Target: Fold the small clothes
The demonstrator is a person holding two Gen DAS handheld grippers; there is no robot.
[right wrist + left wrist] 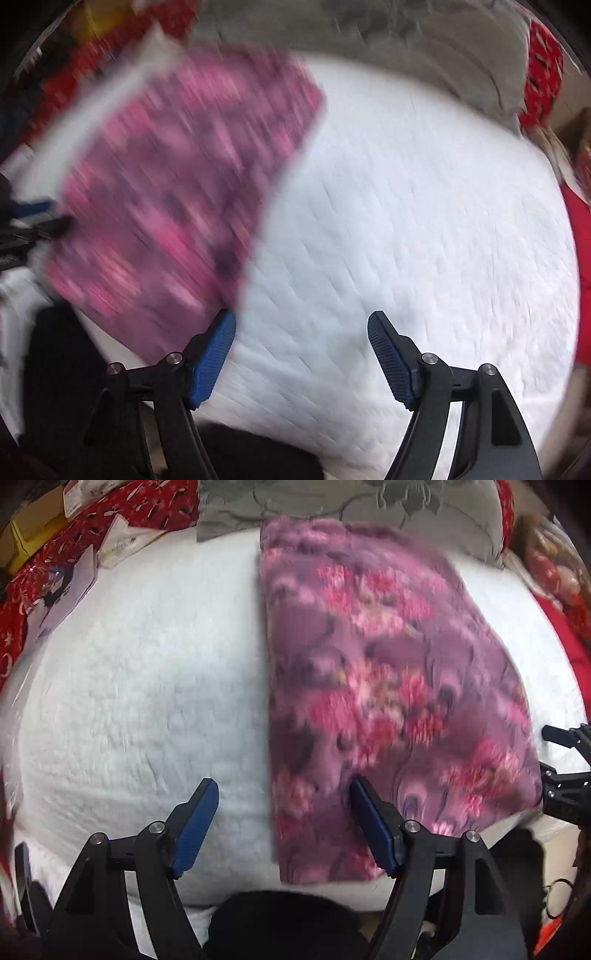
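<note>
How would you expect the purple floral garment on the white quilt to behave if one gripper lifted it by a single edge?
The purple floral garment looks like soft fleece lying flat in a folded slab, so it would probably droop and unfold. Its fuzzy nap and the textured white quilt suggest it would drag rather than slide. It seems light for its size.

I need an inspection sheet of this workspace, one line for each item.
Surface: white quilted pad, bare left of the garment.
Job's things: purple fleece garment with pink flowers, lying flat with a straight left edge.
Clutter: white papers on the red patterned cloth; yellow box.
Grippers: left gripper open, one finger over the garment; right gripper open, empty.
Cables: thin dark wire at the right edge.
Surroundings: grey patterned fabric behind the pad.
</note>
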